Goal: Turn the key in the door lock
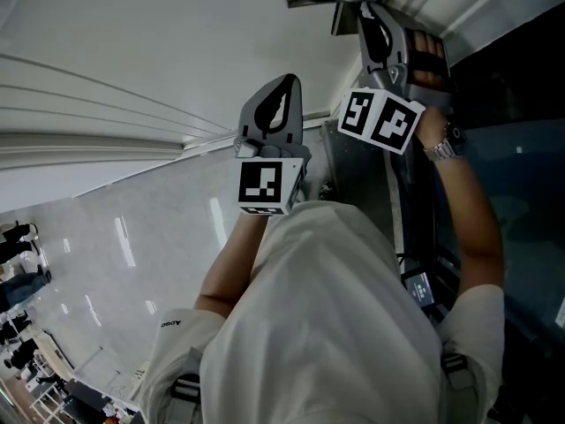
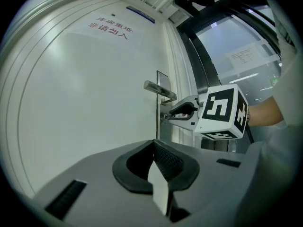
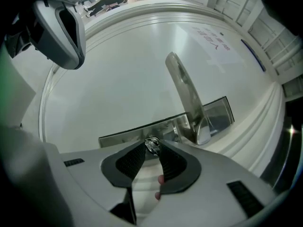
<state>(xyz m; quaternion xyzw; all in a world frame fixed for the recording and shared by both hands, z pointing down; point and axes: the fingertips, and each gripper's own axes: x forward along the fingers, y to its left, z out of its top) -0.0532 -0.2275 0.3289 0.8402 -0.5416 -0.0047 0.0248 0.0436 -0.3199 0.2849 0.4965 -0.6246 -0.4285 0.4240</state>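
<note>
Key (image 3: 152, 144) at lower centre, clamped in right tongs (image 3: 152, 149); left tongs (image 2: 155, 148) together, empty; turning step in hand — next needs firm wrist roll.

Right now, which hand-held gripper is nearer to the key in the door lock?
Right. The right hand-held gripper grips the key; the left hand-held gripper hangs well back from the door, touching nothing.

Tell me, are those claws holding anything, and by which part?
The right gripper pinches the key by its head, between its jaw tips. The left gripper is shut on nothing.
</note>
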